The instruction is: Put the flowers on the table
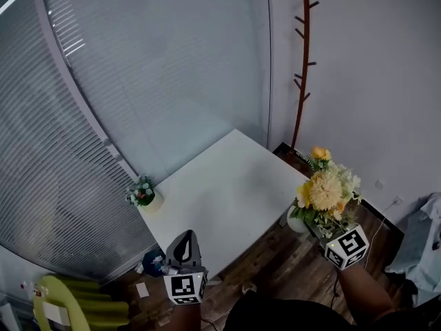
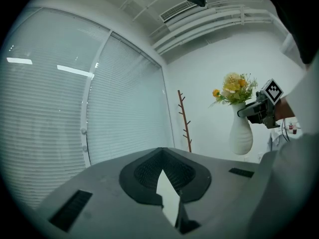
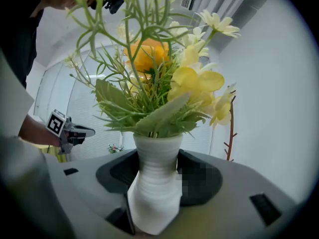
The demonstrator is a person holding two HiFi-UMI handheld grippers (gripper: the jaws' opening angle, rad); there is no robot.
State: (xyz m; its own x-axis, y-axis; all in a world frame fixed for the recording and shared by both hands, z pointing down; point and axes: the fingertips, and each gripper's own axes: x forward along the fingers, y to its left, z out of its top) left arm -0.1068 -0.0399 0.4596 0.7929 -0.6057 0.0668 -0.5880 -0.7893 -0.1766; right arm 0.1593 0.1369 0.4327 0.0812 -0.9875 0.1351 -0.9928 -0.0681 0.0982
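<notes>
A: Are the flowers [image 1: 324, 192] down yet?

B: No; their white vase [image 3: 154, 193] is clamped between the right gripper's [image 1: 313, 227] fingers, in the air just off the counter's [image 1: 227, 185] right edge; I'd say moving it over and setting it down are both left.

A: The other one?

B: The left gripper [image 1: 185, 240] hangs by the front edge; fingers together, empty.

Head view: cool, even daylight through blinds [image 1: 138, 67] across left and centre; white table [image 1: 227, 192] brightest patch; floor [image 1: 275, 267] along bottom edge dim; faint glare streak in upper left corner.
Left gripper view: two bright bars at upper left, perhaps lamp reflections; heavy fisheye bending; black corners; foreground soft.
Right gripper view: flowers [image 3: 149, 54] fairly sharp; white vase [image 3: 154, 183] at bottom centre blurred; corners dark.
</notes>
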